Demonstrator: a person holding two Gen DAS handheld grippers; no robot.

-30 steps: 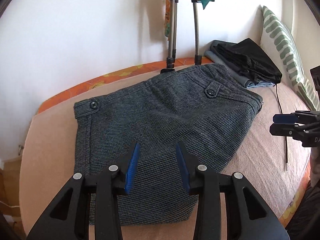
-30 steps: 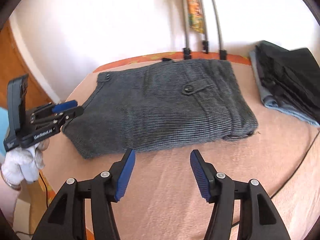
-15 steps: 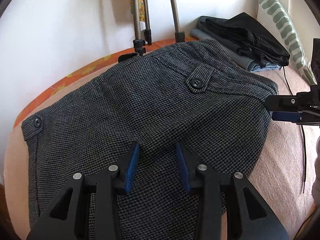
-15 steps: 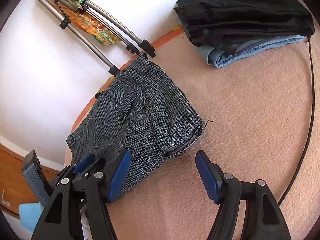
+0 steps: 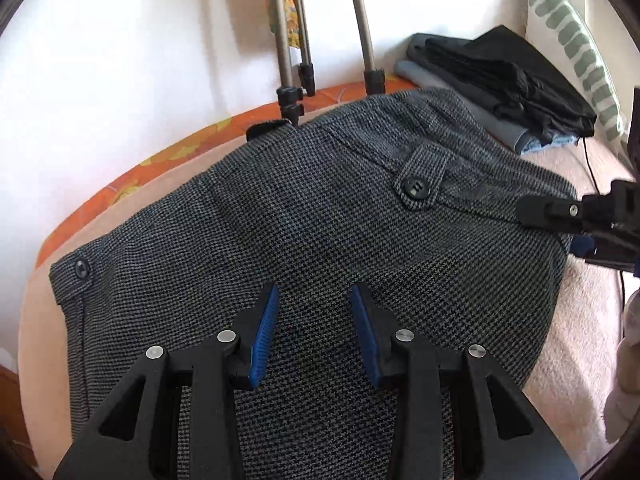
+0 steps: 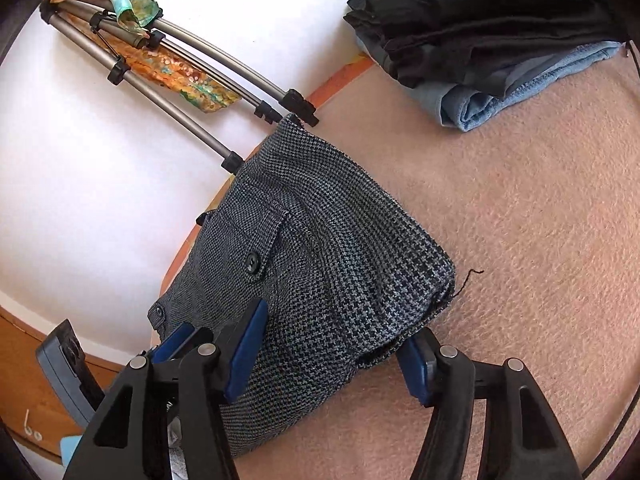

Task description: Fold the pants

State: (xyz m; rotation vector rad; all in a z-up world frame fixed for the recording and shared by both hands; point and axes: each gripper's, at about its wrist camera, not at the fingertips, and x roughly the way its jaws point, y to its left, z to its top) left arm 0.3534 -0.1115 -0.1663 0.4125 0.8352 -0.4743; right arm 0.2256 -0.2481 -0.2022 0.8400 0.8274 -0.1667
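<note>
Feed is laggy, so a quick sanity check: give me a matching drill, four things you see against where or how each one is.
Things:
1. checked pants
2. black clothes stack
3. left gripper
4. right gripper

States:
A. open, over the pants' middle
B. by the wall, on blue denim
C. folded on the bed
D. open, straddling the pants' edge

Pairs: 1-C, 2-B, 3-A, 4-D

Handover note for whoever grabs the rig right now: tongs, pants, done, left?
Left tongs: open, over the near part of the folded houndstooth pants, gripping nothing.
Right tongs: open, straddling the pants' right end, not closed yet.
Pants lie folded on the pink blanket, beside the stack of folded clothes.
Left: probably grip that end and make the last fold or shift the pants.
</note>
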